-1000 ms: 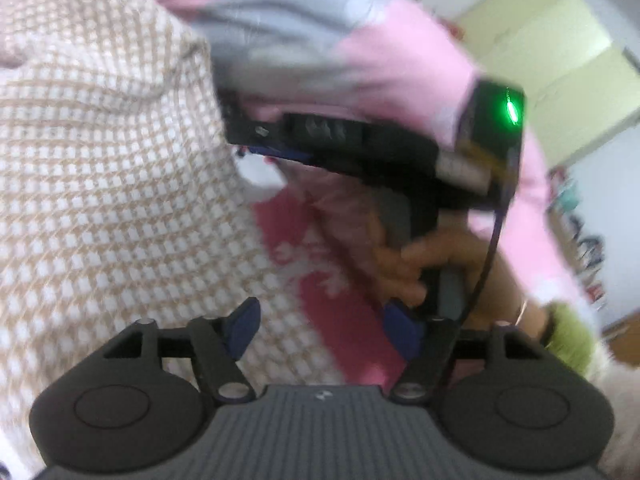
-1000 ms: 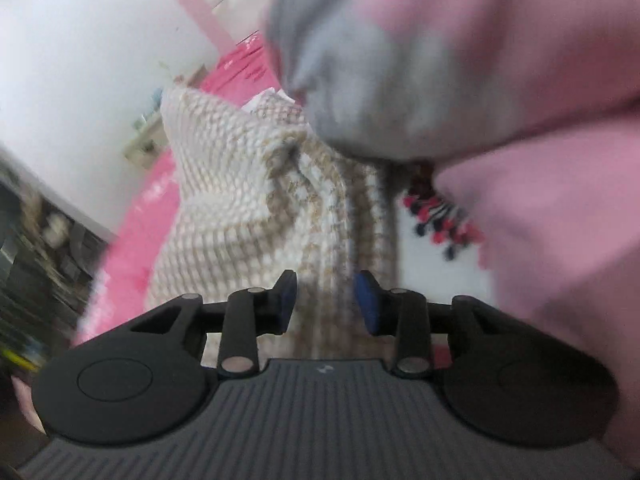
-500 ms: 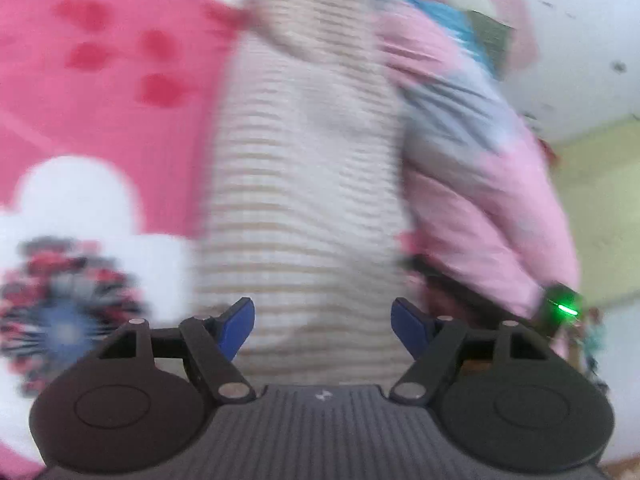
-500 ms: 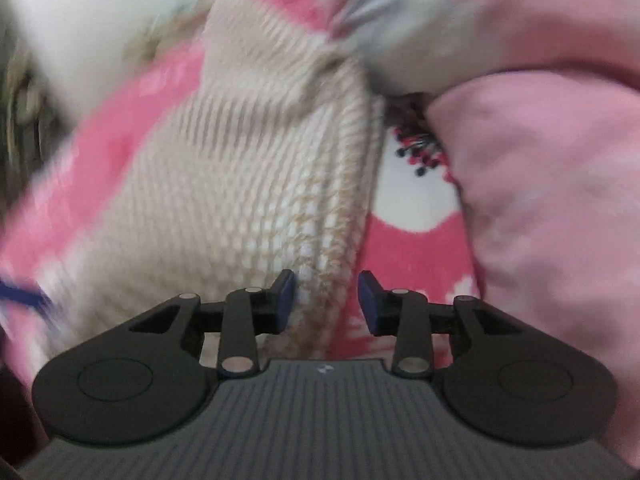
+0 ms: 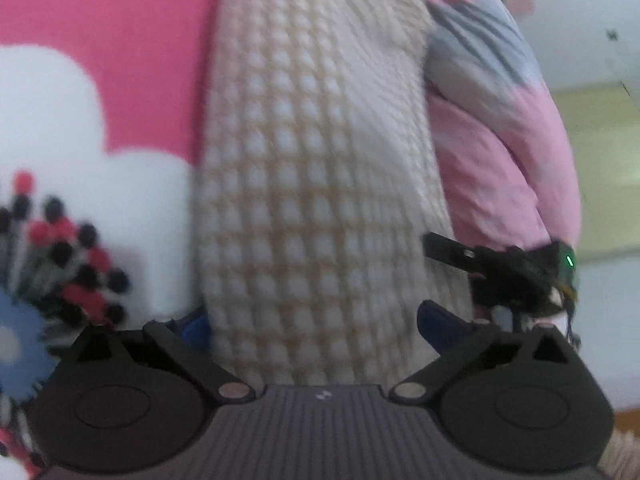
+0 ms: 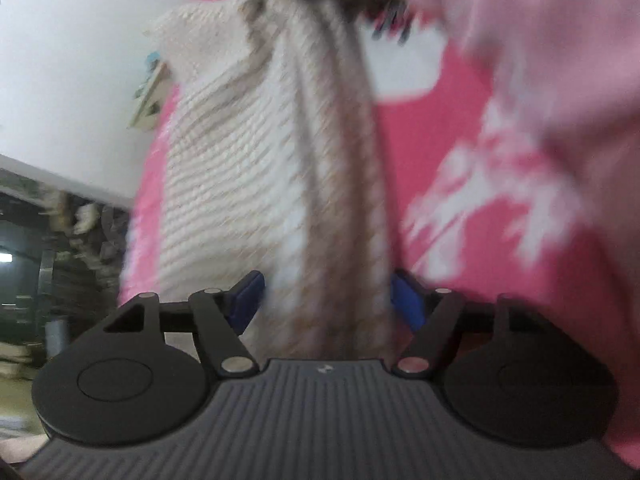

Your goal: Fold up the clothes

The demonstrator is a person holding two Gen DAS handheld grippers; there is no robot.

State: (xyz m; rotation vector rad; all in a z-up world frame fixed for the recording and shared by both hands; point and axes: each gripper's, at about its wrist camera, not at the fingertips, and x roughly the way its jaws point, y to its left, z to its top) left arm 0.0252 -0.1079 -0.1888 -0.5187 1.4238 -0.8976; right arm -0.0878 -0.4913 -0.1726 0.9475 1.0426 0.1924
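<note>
A cream and beige checked knit garment [image 5: 320,160] lies lengthwise on a pink bedspread [image 5: 120,60] with a white flower print. My left gripper [image 5: 318,328] straddles its near end. Its jaws are opening wide, with the knit between the blue pads and not pinched. In the right wrist view the same garment [image 6: 240,160] runs up from my right gripper [image 6: 326,300]. Those jaws are also opening, with a bunched strip of knit between the pads. The body of my right gripper [image 5: 516,276], with a green light, shows at the garment's right edge.
The person's pink and grey sleeve [image 5: 500,120] hangs right of the garment and fills the upper right [image 6: 540,60]. A yellow-green cupboard [image 5: 600,160] and white wall stand behind. A dark cluttered area [image 6: 48,260] lies off the bed's left side.
Both grippers' jaws have spread much wider around the knit. Both hands have sunk toward the bed, and the right gripper now sits low at the garment's right edge.
</note>
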